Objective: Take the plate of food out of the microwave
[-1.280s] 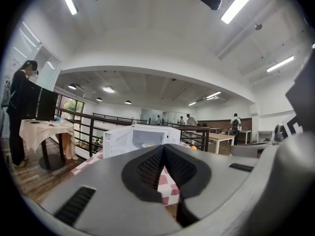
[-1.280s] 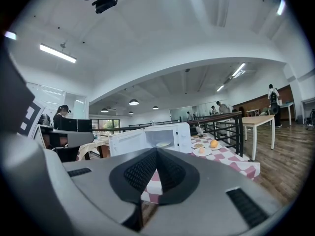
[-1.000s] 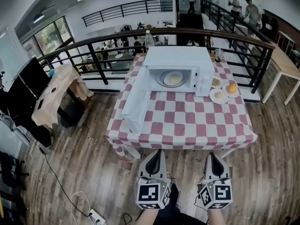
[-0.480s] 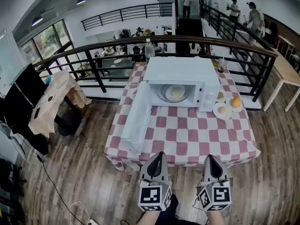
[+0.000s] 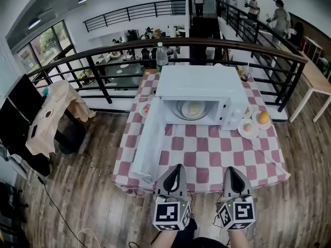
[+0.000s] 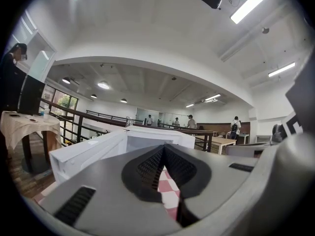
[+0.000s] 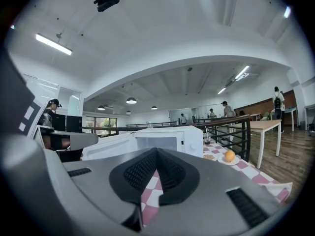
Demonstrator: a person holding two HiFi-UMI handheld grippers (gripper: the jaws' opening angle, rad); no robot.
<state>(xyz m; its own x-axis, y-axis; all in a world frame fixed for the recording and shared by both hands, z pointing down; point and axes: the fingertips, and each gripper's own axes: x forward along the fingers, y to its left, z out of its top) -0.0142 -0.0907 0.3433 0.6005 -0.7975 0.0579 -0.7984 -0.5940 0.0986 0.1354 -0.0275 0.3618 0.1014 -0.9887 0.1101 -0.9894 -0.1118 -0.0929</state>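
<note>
Approach phase, I judge: plate of food (image 5: 192,109) sits inside microwave (image 5: 201,84), its door (image 5: 149,141) swung wide so the cavity is reachable. At the near table (image 5: 207,156) edge, left gripper (image 5: 177,168) and right gripper (image 5: 230,170) have fingers together, empty, well apart from the plate.

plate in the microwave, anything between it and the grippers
Nothing visible. The microwave door is swung open leftward, the plate of food sits inside, and only bare tablecloth lies between it and the left gripper and right gripper.
</note>
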